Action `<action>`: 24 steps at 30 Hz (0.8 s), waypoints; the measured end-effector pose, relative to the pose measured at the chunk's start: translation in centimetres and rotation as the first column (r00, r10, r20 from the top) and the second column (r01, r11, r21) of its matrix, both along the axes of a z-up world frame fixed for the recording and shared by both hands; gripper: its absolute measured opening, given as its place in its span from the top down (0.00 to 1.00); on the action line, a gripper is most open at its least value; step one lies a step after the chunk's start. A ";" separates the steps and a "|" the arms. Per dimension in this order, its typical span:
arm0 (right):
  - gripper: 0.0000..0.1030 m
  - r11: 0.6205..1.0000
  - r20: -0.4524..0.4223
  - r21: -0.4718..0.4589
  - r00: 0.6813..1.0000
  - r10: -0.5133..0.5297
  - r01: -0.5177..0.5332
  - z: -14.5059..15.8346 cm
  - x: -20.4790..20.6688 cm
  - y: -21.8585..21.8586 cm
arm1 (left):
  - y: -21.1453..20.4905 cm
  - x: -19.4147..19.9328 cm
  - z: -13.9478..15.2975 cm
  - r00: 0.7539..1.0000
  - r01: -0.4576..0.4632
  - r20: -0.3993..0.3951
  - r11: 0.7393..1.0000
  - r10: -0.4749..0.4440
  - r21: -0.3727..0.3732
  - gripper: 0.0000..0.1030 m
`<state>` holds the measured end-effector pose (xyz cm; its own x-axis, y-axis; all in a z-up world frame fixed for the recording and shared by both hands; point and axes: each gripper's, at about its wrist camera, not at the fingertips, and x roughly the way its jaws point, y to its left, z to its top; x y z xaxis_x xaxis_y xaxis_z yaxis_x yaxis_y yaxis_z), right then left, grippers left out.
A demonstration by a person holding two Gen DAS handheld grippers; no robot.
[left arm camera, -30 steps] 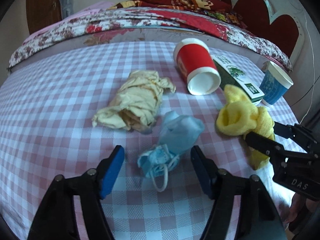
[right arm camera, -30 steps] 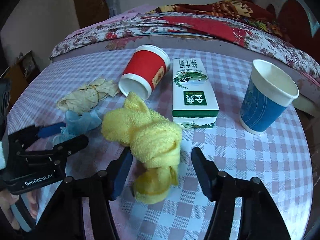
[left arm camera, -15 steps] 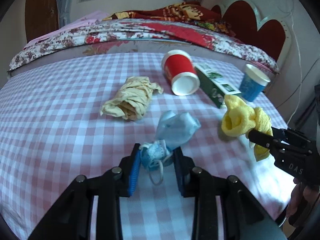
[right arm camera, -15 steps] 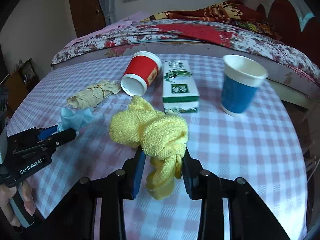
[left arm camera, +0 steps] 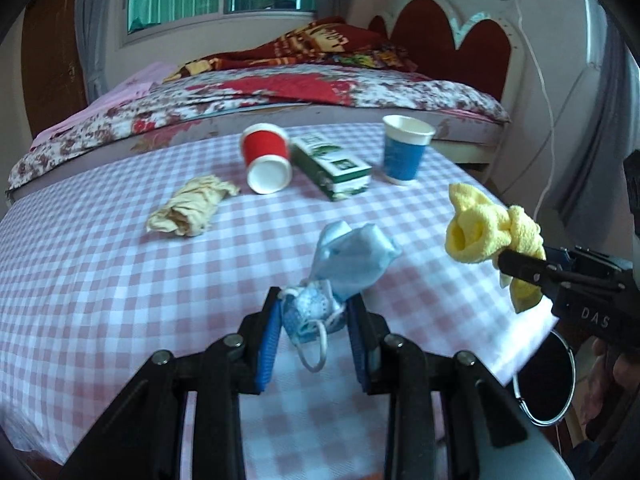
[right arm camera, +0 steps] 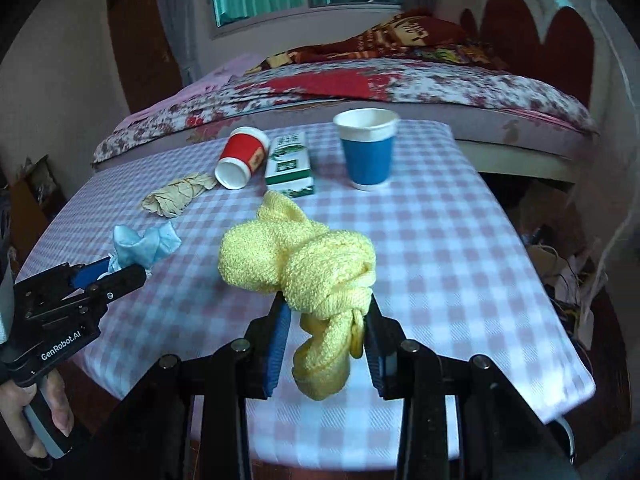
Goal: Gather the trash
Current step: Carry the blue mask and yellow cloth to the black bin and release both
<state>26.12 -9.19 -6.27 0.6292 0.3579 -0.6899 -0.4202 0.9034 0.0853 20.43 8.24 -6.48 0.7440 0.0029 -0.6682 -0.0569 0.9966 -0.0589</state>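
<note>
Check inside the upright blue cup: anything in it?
From the right wrist view, the blue cup shows only its white rim and upper inner wall, with nothing sticking out. Its bottom is hidden by the cup's own wall.

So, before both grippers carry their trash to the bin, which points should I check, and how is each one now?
1. Left gripper shut on the blue face mask: ok.
2. Right gripper shut on the yellow cloth: ok.
3. Mask ear loop hangs free below the gripper, may snag: not ok.
4. Bin open and empty enough: cannot tell, only a dark round rim shows past the table edge.
5. Blue cup upright, away from both loads: ok.
6. Table cleared: not ok; red cup, green carton and crumpled paper remain.
</note>
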 end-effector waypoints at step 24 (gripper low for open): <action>0.65 0.981 0.052 0.049 0.980 -0.190 0.188 1.6 -6.9 -10.5 | -9.3 -3.0 1.0 0.984 0.174 0.025 0.985 -0.175 0.014 0.68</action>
